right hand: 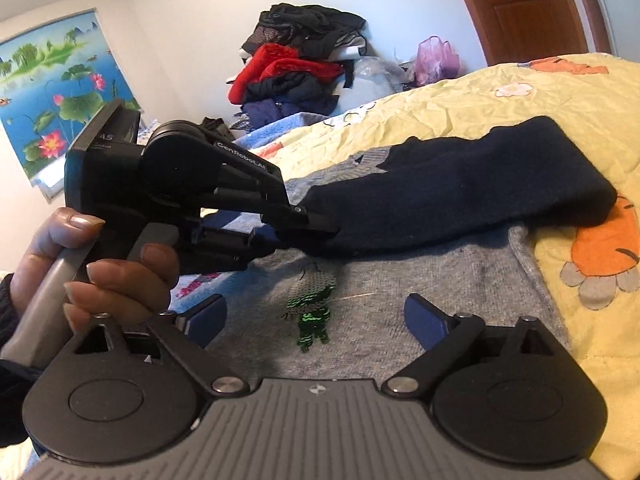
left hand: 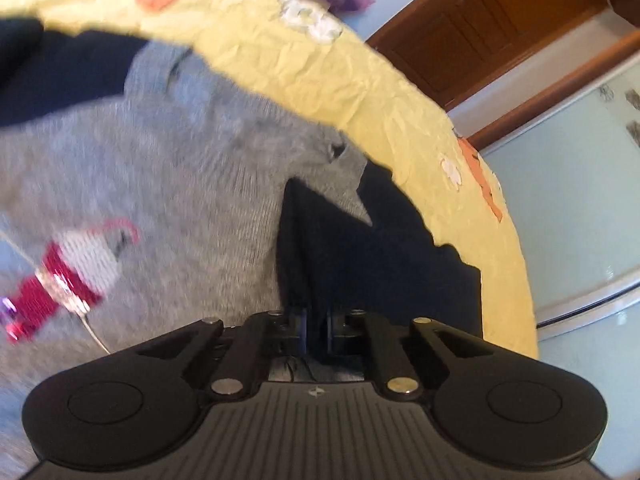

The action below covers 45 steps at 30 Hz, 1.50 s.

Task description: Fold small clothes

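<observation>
A grey knit sweater (right hand: 420,280) with dark navy sleeves lies spread flat on a bed covered by a yellow quilt (right hand: 560,92) printed with orange and white cartoon shapes. One navy sleeve (right hand: 460,196) is laid across the grey body of the sweater, its cuff end reaching toward the quilt's right-hand edge in the right wrist view.

The left claw (right hand: 320,228) is clamped on the near end of that navy sleeve; in its own view the two fingers of the left claw (left hand: 316,328) sit almost together with dark fabric pinched between them, and the sleeve (left hand: 360,240) runs straight away from the fingertips over the grey knit. The person's left hand (right hand: 100,272) grips the handle of that tool.

The right claw (right hand: 316,320) is spread wide with nothing between its blue pads (right hand: 424,320). It hovers just over the grey front panel, and a small green and black sequin figure (right hand: 312,312) on the sweater lies between the two pads. In the left wrist view a red and white sequin figure (left hand: 68,276) shows on the grey knit to the left of the claw, blurred.

Beyond the far edge of the bed sits a pile of red, black and blue clothes (right hand: 296,64), a pink plastic bag (right hand: 436,56) and a brown wooden door (right hand: 528,8).
</observation>
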Each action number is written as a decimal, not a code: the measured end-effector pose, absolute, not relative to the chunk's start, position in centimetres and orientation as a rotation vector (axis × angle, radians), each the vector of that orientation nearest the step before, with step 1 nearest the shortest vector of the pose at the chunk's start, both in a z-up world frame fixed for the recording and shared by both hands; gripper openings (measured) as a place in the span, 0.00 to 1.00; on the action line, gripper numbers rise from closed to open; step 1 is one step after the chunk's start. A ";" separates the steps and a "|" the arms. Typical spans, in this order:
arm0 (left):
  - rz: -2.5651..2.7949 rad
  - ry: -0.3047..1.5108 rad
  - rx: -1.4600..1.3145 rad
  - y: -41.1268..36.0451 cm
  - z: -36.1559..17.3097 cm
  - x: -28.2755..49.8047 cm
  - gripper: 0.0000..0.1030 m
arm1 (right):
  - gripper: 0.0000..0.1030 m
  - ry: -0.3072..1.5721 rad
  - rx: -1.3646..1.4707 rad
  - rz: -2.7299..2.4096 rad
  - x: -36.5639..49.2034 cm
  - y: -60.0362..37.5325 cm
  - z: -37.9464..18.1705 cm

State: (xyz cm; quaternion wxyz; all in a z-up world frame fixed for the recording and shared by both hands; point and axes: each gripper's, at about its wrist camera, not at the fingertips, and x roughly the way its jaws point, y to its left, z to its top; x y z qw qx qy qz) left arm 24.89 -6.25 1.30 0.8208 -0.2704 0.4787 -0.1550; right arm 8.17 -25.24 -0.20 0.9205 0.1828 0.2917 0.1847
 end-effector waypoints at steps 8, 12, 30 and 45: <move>-0.214 0.726 -0.468 -0.1 6.6 21.5 0.07 | 0.92 0.601 0.370 0.378 8.0 -25.1 0.0; -0.092 0.700 -0.515 5.2 5.5 20.2 0.07 | 0.93 0.603 0.362 0.378 8.0 -24.8 0.1; 0.014 0.635 -0.358 6.2 -0.4 17.3 0.09 | 0.96 0.639 0.057 0.189 19.0 -21.3 3.5; -0.040 0.624 -0.471 12.1 1.9 15.7 0.14 | 0.99 0.675 -0.042 0.132 21.2 -21.4 -0.2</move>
